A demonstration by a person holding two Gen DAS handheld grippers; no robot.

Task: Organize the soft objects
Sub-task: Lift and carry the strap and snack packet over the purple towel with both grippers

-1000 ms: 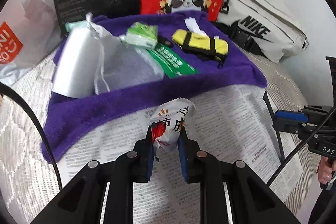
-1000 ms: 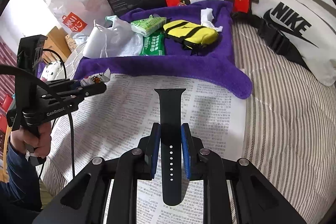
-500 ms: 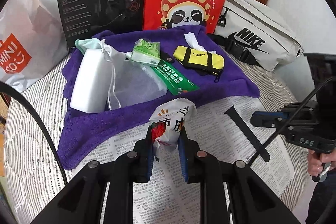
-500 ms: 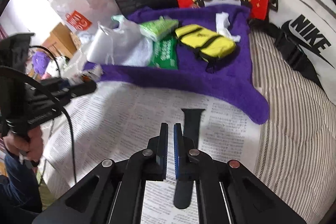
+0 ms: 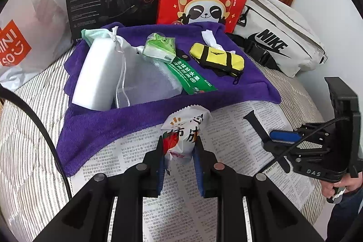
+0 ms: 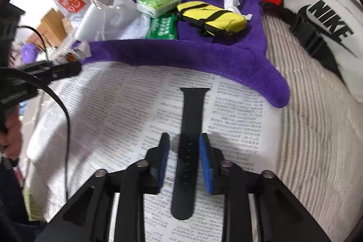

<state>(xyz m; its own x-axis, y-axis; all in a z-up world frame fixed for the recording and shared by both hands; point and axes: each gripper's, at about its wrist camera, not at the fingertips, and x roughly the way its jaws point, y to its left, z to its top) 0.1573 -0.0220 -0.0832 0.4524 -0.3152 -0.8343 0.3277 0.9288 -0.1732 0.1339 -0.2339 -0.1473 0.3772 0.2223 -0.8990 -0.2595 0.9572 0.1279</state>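
Snack packet [image 5: 181,135], white crinkled plastic with red and black print, stands pinched between the left gripper [image 5: 178,162] pads, above one printed newspaper sheet [image 5: 229,146]. Ahead lies one purple fleece towel [image 5: 109,126] carrying one yellow zip pouch [image 5: 217,58].

From the right wrist, one black perforated rubber watch strap [image 6: 189,151] lies flat on the newspaper [image 6: 127,110] between the right gripper [image 6: 185,160] pads, jaws parted and touching nothing. The towel [image 6: 204,56] lies beyond.
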